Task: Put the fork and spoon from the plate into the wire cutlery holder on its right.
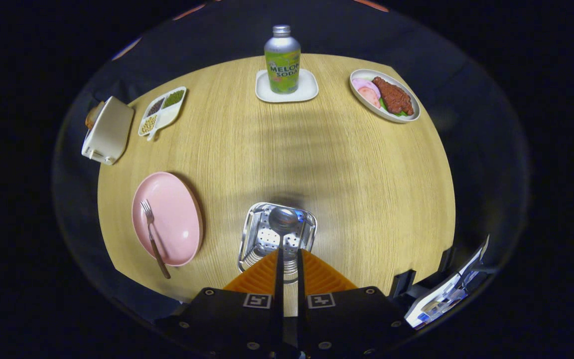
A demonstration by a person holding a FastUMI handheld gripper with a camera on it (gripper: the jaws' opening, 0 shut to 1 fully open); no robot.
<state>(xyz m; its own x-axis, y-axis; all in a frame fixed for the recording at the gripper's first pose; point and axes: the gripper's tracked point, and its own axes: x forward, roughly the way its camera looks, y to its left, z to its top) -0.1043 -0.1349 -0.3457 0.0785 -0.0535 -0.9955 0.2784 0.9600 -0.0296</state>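
My gripper (288, 253) is shut on the handle of a metal spoon (284, 218), whose bowl points forward just past the fingertips. The spoon hangs right over the open top of the perforated metal cutlery holder (259, 238), which stands directly ahead of and below the fingers. To the holder's left lies a pink oval plate (177, 219). A fork (151, 234) rests on the plate's left side, tines away from me, and its dark handle reaches over the near rim.
On the round wooden table (366, 189), a green soda can (282, 60) stands on a white coaster at the far edge. A plate of food (384, 94) sits far right, a divided dish of beans (162, 109) far left, and a toaster (107, 129) beyond it.
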